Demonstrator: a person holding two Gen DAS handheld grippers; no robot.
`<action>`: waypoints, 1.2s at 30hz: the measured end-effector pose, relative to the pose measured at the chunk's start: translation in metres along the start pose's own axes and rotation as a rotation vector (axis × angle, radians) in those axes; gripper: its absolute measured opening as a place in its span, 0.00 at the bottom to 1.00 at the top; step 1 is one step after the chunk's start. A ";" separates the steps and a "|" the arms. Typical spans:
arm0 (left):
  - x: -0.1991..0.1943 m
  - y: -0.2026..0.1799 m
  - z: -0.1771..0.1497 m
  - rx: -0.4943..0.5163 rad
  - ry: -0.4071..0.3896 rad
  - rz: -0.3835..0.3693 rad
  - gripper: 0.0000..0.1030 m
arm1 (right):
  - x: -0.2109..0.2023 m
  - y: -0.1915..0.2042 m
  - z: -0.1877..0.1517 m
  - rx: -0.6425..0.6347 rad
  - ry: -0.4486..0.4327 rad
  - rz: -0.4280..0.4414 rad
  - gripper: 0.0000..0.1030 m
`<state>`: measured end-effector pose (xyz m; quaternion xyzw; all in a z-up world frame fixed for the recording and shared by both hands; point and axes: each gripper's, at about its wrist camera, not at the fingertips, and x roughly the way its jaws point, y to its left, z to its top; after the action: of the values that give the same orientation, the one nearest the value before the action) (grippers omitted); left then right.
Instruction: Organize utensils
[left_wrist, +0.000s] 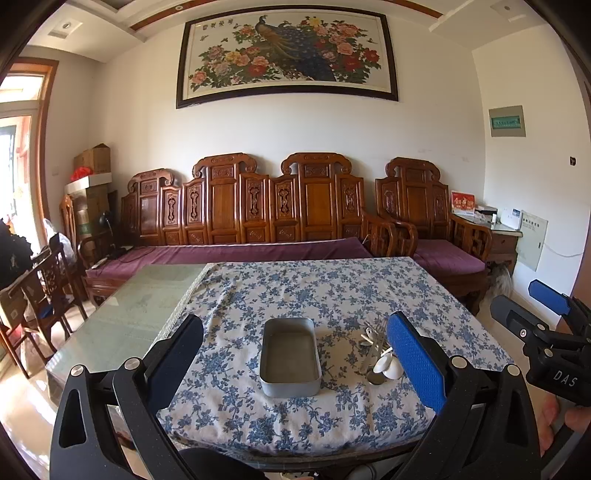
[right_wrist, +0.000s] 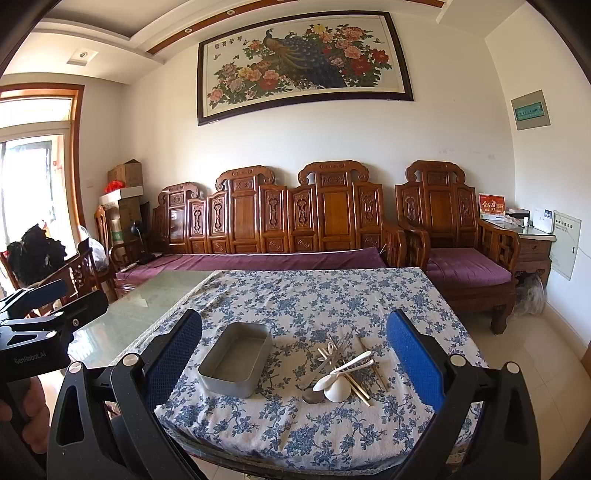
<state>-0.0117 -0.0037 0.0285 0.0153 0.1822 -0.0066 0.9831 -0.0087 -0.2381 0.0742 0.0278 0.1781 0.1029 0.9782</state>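
Far left, the surface (right_wrist: 147, 306) showed bare glass; the blue floral cloth (right_wrist: 314, 295) covered the rest and carried everything for the job. Left gripper (left_wrist: 295, 354) hung above the near edge, fingers (left_wrist: 413, 358) spread wide w/ nothing between them, roughly centred on the metal tin (left_wrist: 290, 360). Seemed lined up that way so the tin could be steadied or shifted if needed, tho that's a guess. In the right wrist view its black body sat at the far left, hand barely visible under it.

Tin lay on the cloth, open side up, nothing inside, long axis running away from the person. Prob. set there as the drop-off box, close enough that each piece needs only a short carry.

Just right of the tin, not touching it: the utensil pile (right_wrist: 341, 369), i.e. forks, metal spoon, white spoons (right_wrist: 347, 373), a pair of chopsticks (right_wrist: 360, 386), all crossed over each other. Loose heap, so sorting hadn't begun yet by the look of it.

Right gripper (right_wrist: 293, 354) hovered above the near edge too, fingers (right_wrist: 413, 358) also wide apart, empty, pile falling inside the gap. Looked set to go for the topmost white spoon first. Both tools were held level, pointing forward across the surface, well short of contact.
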 end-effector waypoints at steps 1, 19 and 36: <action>0.000 0.000 0.000 0.000 0.000 -0.001 0.94 | 0.000 -0.001 0.000 0.001 0.000 0.001 0.98; -0.001 0.000 0.000 0.001 -0.006 0.004 0.94 | -0.002 -0.001 0.003 0.003 -0.005 0.003 0.98; 0.013 -0.001 -0.009 0.001 0.037 -0.008 0.94 | 0.000 -0.004 0.004 0.013 0.004 0.006 0.98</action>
<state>-0.0027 -0.0048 0.0150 0.0152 0.2005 -0.0105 0.9795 -0.0064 -0.2417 0.0775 0.0343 0.1807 0.1047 0.9774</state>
